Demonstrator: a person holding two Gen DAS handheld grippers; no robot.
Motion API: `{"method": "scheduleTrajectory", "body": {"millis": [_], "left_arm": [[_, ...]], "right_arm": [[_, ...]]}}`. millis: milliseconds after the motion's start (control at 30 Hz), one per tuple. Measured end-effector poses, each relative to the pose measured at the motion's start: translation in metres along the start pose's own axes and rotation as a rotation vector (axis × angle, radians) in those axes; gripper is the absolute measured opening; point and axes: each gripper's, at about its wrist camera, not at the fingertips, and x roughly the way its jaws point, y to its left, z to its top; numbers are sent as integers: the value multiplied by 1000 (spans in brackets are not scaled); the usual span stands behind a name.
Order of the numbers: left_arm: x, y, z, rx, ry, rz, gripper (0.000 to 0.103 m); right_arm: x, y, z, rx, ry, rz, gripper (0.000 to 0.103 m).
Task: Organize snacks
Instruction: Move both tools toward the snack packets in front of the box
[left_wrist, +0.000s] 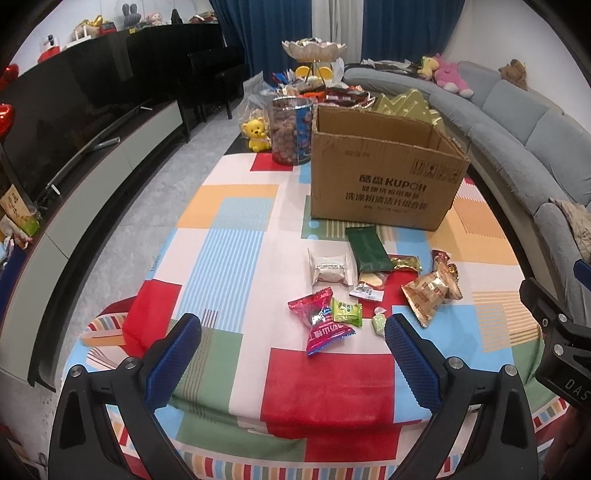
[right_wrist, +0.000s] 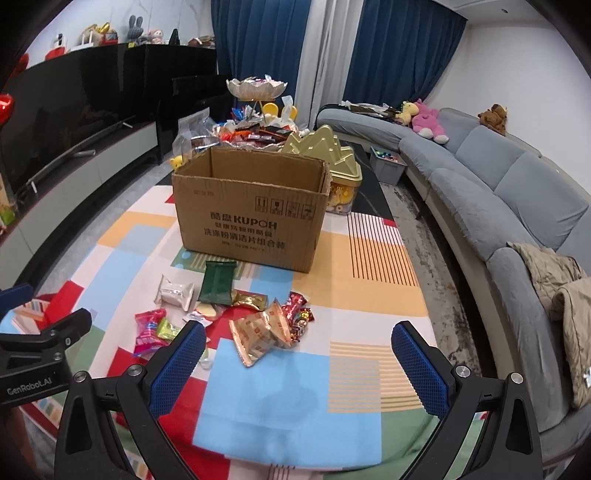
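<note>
An open cardboard box (left_wrist: 384, 184) (right_wrist: 251, 214) stands mid-table on the patchwork cloth. In front of it lie several loose snacks: a dark green packet (left_wrist: 367, 247) (right_wrist: 218, 282), a white packet (left_wrist: 330, 267) (right_wrist: 176, 291), a pink packet (left_wrist: 325, 325) (right_wrist: 147, 330), a small green candy (left_wrist: 347, 312) and a tan crinkled bag (left_wrist: 430, 291) (right_wrist: 258, 336). My left gripper (left_wrist: 293, 332) hovers open just short of the pink packet, holding nothing. My right gripper (right_wrist: 299, 341) is open and empty above the cloth, with the tan bag near its left finger.
Behind the box stand a clear jar of snacks (left_wrist: 290, 129), a yellow bear (left_wrist: 256, 134), a gold tin (right_wrist: 338, 166) and a tiered tray heaped with sweets (right_wrist: 256, 88). A grey sofa (right_wrist: 498, 184) curves along the right. A TV console (left_wrist: 74, 147) runs along the left.
</note>
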Motion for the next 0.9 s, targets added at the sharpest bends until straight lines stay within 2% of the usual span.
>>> {"method": "scheduleTrajectory", "body": {"millis": [300, 667, 767, 833, 900], "left_arm": [[40, 4, -3, -34, 91, 6, 98], [82, 0, -6, -58, 163, -5, 95], [90, -3, -6, -62, 178, -7, 92], [97, -4, -5, -63, 187, -8, 82], [104, -5, -5, -66, 202, -16, 82]], "right_arm": [[31, 13, 1, -53, 31, 12, 102], [69, 23, -5, -125, 64, 19, 102], [79, 22, -7, -127, 78, 20, 102], [86, 22, -7, -130, 88, 20, 102], [93, 23, -8, -131, 96, 24, 102]]}}
